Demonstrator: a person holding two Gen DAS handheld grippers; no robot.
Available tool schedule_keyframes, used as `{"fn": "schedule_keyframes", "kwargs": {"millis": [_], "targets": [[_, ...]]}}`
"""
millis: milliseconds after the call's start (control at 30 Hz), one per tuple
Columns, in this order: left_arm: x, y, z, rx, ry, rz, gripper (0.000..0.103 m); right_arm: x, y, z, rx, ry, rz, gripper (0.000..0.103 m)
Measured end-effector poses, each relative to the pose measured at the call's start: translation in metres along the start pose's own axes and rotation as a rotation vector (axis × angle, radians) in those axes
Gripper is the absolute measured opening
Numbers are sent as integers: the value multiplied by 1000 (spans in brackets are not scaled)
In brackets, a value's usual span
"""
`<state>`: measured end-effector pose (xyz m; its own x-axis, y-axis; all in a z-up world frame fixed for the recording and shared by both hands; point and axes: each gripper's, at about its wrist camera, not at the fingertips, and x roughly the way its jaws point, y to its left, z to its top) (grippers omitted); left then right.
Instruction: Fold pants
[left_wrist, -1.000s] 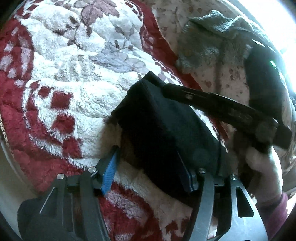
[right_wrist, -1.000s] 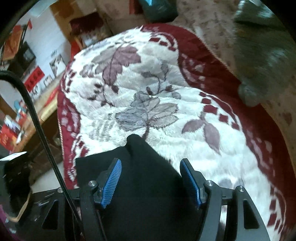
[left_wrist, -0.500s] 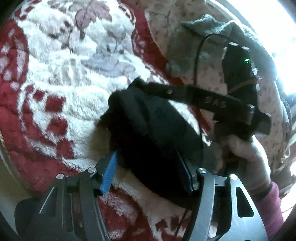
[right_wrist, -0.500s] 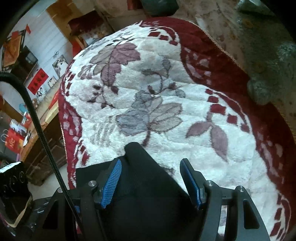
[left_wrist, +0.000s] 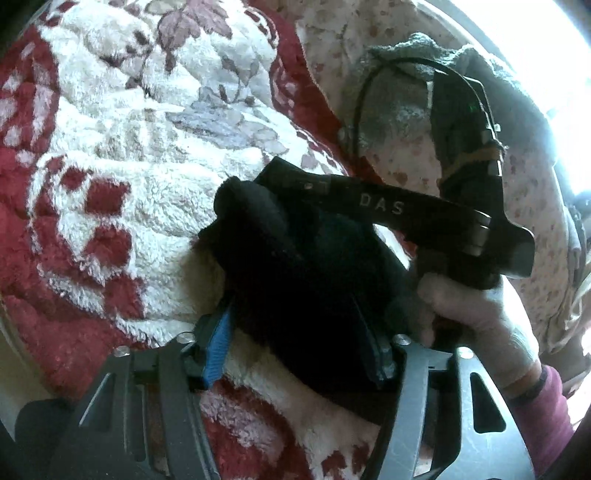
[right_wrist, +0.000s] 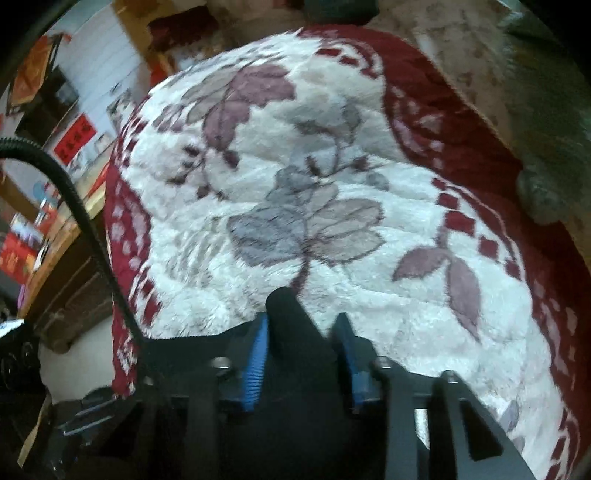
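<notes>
I have the black pants (left_wrist: 310, 266) bunched on the red-and-white floral blanket (left_wrist: 122, 206). My left tool (left_wrist: 295, 339) is closing, the cloth between its blue pads (left_wrist: 218, 343). My right tool (right_wrist: 301, 354) is closing around a raised fold of the pants (right_wrist: 286, 325); contact is unclear.

Daylight blows out the upper right corner of the left wrist view, glaring white beyond the blanket (left_wrist: 122, 177); the black pants (left_wrist: 314, 280) lose all detail; the right wrist view smears with motion blur; fisheye edges curve and darken.
</notes>
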<state>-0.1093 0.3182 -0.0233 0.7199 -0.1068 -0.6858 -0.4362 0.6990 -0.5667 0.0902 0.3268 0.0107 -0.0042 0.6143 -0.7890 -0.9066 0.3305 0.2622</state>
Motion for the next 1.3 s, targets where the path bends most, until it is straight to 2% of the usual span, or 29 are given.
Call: {"fn": "schedule_keyframes", "kwargs": {"millis": [33,67,100,133,400,667,933,1133,1300], "targets": [[-1,-1,0,14,-4,17,29,-4,-2,-2,21,-17,9,22],[-2,-2,0,18,-5,17,28,-9,-4,-3,37,-33,19,19],[-3,-2,0,14,-6,2,20,-13,-4,-4,48,-47,29,18],[-6,-4,1,20,-6,-12,17,-20,-3,-5,54,-68,42,17],[-50,-49,-1,145,-110,-59,15,-107,4,-15,112,-259,105,16],[-84,-119,-20,329,-153,-153,15,-206,-15,-64,218,-435,137,16],[-87,-190,-64,515,-123,-234,15,-286,-41,-160,364,-596,114,16],[-62,-242,-116,660,-39,-256,15,-314,-72,-244,509,-654,86,16],[-34,-269,-158,760,11,-233,15,-323,-93,-304,606,-671,38,16]]}}
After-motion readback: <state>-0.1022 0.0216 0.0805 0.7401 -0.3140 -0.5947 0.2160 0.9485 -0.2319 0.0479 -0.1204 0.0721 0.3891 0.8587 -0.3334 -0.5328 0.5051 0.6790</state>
